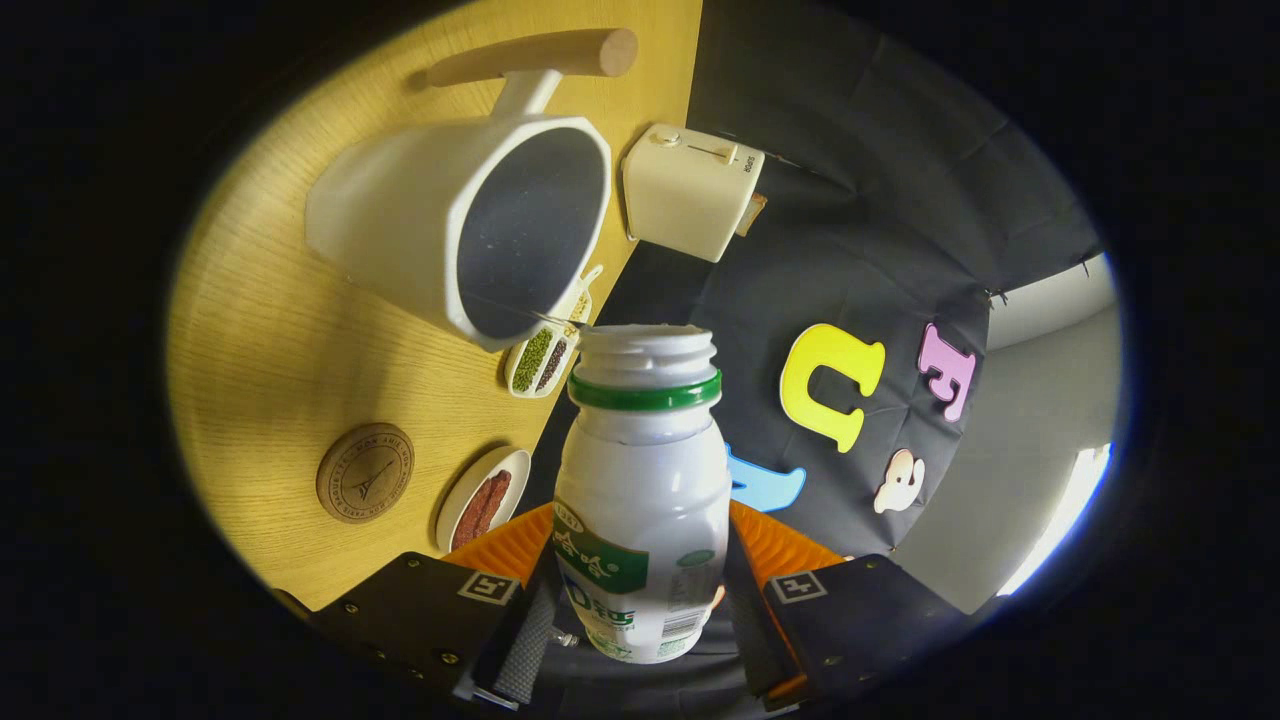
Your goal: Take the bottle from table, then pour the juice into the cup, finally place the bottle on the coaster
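Observation:
My gripper point(640, 590) is shut on a white plastic bottle point(640, 500) with a green neck ring and no cap, one finger pressing on each side of its body. The view is rolled hard, so the wooden table point(270, 350) stands almost on end. The bottle's open mouth sits right beside the rim of a white cup point(470, 225) with a wooden handle. The cup's dark inside faces me. A round brown coaster point(365, 472) lies on the table, nearer me than the cup.
A cream toaster point(692, 190) stands at the table's far edge beyond the cup. A divided dish of green and dark beans point(545, 360) and a small white plate with red strips point(483, 500) lie along that edge.

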`<state>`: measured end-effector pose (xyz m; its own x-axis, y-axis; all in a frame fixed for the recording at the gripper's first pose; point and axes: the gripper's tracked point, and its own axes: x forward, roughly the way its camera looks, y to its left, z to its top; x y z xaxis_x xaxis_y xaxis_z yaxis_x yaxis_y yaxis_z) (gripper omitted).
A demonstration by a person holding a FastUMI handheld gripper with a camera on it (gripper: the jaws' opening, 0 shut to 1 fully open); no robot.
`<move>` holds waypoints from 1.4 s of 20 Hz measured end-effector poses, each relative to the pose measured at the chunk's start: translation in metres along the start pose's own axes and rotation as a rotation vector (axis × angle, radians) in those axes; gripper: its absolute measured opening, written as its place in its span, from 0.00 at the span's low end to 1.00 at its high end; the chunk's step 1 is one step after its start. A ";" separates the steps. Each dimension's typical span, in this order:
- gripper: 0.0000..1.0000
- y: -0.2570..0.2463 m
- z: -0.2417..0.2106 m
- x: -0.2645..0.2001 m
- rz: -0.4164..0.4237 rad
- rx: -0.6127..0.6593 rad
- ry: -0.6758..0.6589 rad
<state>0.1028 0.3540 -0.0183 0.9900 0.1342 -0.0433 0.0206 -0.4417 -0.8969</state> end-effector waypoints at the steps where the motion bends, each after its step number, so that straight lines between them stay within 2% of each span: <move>1: 0.76 0.001 0.001 0.001 0.004 0.001 -0.003; 6: 0.76 -0.007 0.008 0.000 -0.037 -0.032 -0.006; 19: 0.76 0.001 0.018 -0.003 -0.017 -0.013 -0.028; 22: 0.76 0.011 0.021 -0.006 0.018 0.065 -0.042; 28: 0.76 0.026 0.016 -0.006 0.094 0.356 -0.056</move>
<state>0.0950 0.3553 -0.0484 0.9759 0.1601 -0.1483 -0.1300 -0.1194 -0.9843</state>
